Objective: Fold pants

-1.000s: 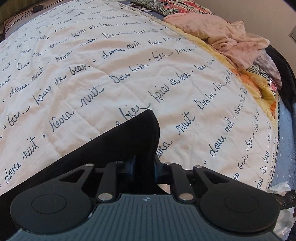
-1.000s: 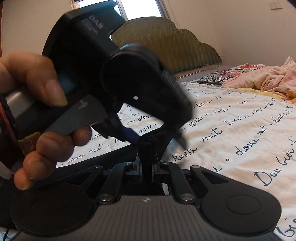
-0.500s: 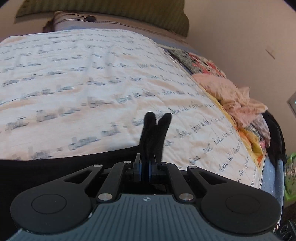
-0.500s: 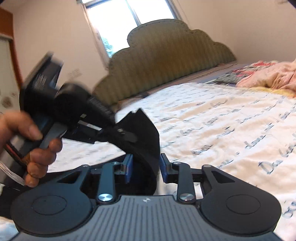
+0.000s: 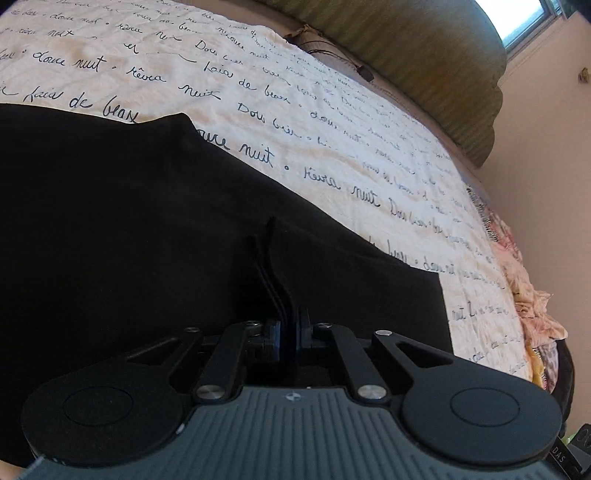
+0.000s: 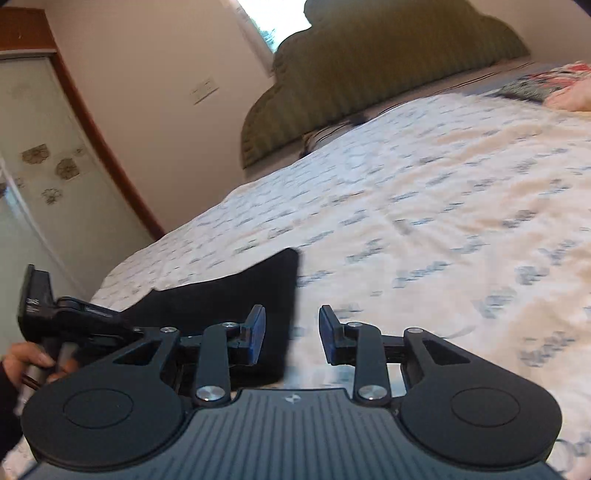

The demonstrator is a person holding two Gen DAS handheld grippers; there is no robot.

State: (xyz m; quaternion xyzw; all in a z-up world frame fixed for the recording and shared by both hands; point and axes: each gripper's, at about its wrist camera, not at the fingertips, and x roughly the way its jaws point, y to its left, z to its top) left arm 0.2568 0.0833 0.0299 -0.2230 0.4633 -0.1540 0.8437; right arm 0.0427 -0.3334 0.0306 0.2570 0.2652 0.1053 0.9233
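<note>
Item: my left gripper (image 5: pixel 288 332). Jaws pressed together on a thin upright fold of black cloth that rises between the blue pads toward 12 o'clock. The cloth belongs to the pants.

Item: pants (image 5: pixel 147 229), black. In the left wrist view they lie spread flat on the bedspread, filling the frame from 9 o'clock through the centre, with one straight edge running down at 4 o'clock. In the right wrist view a corner of the pants (image 6: pixel 251 291) points toward 12 o'clock, just beside my right gripper's left finger and partly behind it.

Item: my right gripper (image 6: pixel 291 334). Jaws spread wide, nothing between them; bare bedspread shows in the gap. The pants edge falls at the inner side of the left finger; whether it touches the pad I cannot tell.

Item: my left hand (image 6: pixel 33 365), at 9 o'clock in the right wrist view, wrapped around the handle of the left gripper (image 6: pixel 74 317), which sits low over the pants.

Item: bedspread (image 5: pixel 332 122), cream with dark cursive script, covering the bed under the pants. Blurred in the right wrist view.

Item: headboard (image 6: pixel 388 66), olive green, padded, scalloped top, at 12 o'clock.

Item: heap of pink and patterned clothes (image 5: pixel 528 302), at 3 o'clock on the far edge of the bed, well apart from the pants.

Item: window (image 5: pixel 532 18), at 1 o'clock above the headboard.
</note>
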